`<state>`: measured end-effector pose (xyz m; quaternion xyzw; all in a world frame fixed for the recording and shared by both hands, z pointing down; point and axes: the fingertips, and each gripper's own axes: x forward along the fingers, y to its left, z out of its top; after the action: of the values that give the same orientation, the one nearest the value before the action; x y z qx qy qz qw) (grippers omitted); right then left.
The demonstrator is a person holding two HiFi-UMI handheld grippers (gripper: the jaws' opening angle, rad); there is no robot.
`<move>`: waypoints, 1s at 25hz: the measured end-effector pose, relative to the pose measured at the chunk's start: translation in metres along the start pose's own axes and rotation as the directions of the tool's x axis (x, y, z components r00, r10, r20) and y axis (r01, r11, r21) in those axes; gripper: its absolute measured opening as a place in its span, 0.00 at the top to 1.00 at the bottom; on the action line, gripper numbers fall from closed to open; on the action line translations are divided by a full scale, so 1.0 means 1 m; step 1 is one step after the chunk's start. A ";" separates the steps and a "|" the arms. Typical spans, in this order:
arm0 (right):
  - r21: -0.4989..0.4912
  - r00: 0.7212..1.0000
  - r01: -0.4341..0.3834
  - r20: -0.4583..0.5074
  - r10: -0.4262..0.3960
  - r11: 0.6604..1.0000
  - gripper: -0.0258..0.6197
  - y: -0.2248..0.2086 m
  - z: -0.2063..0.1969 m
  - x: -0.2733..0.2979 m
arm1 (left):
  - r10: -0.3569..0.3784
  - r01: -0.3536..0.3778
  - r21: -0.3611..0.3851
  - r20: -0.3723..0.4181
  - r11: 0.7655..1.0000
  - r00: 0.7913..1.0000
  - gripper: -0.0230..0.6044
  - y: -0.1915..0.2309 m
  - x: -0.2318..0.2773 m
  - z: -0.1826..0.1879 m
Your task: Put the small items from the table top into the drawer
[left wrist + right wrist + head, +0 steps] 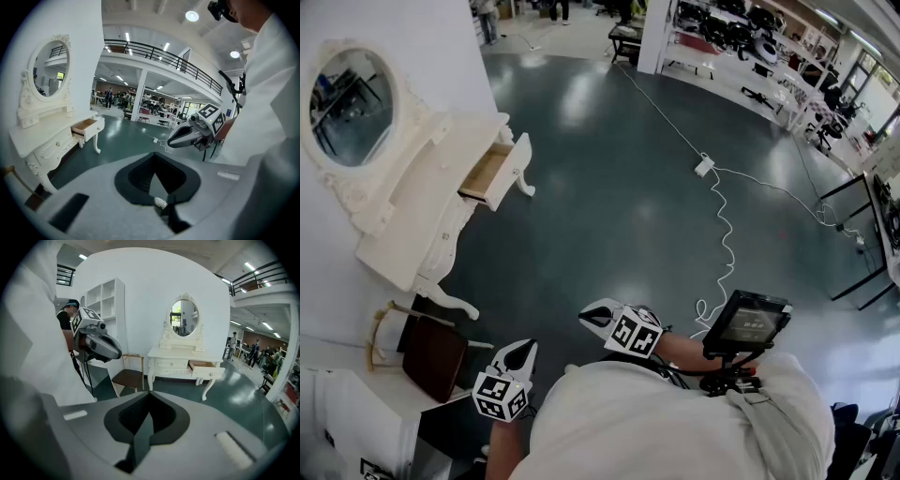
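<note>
A white dressing table (403, 246) with an oval mirror (352, 105) stands against the wall at the left, a few steps away. Its right drawer (492, 173) is pulled out and looks bare inside. The drawer (86, 127) and drawer (206, 367) also show in both gripper views. I cannot make out small items on the table top from here. My left gripper (525, 349) is shut and held close to my body. My right gripper (586, 317) is shut with nothing in it. Each shows in the other's view: right gripper (180, 137), left gripper (110, 350).
A wooden chair (431, 354) with a dark seat stands beside the dressing table, near my left side. A white cable with a power strip (704, 167) runs across the dark green floor. A small screen (748, 319) sits at my right. White shelves (108, 301) line the wall.
</note>
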<state>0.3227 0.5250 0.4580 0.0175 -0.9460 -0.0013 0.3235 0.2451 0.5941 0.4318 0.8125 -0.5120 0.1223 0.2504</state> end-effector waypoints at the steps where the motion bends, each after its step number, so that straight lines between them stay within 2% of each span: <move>1: 0.004 1.000 0.006 0.001 -0.006 1.000 0.96 0.006 0.005 0.005 | -0.002 0.002 0.004 -0.005 1.000 1.000 0.96 0.005 -0.007 -0.004; 8: 0.002 0.999 0.033 -0.014 -0.033 0.999 0.96 0.031 0.028 0.028 | -0.018 0.017 -0.013 -0.026 1.000 1.000 0.96 0.038 -0.040 -0.032; 12: 0.042 0.999 0.032 -0.015 -0.032 0.999 0.96 0.023 0.031 0.029 | -0.021 0.020 -0.032 -0.021 0.999 1.000 0.96 0.048 -0.037 -0.031; 16: 0.071 0.999 0.046 0.011 -0.047 0.996 0.96 -0.010 0.034 0.040 | -0.006 0.006 -0.037 0.005 0.999 1.000 0.96 0.064 -0.017 -0.018; 18: 0.073 0.999 0.037 0.021 -0.038 0.997 0.85 -0.031 0.036 0.051 | 0.013 -0.012 -0.041 0.020 0.999 1.000 0.96 0.078 -0.005 -0.007; 20: 0.071 0.999 0.024 0.041 -0.027 0.997 0.86 -0.057 0.045 0.063 | 0.037 -0.036 -0.047 0.014 0.998 0.999 0.96 0.097 0.008 0.006; 22: 0.067 0.998 0.012 0.059 -0.016 0.998 0.86 -0.090 0.055 0.076 | 0.058 -0.058 -0.056 0.000 0.997 0.998 0.90 0.120 0.027 0.020; 25: 0.052 0.996 0.011 0.086 -0.015 0.999 0.86 -0.154 0.071 0.089 | 0.089 -0.089 -0.036 -0.001 0.995 0.996 0.88 0.155 0.065 0.058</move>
<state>0.2142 0.3678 0.4542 0.0319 -0.9587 0.0201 0.2819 0.1324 0.4587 0.4561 0.7843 -0.5499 0.1237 0.2592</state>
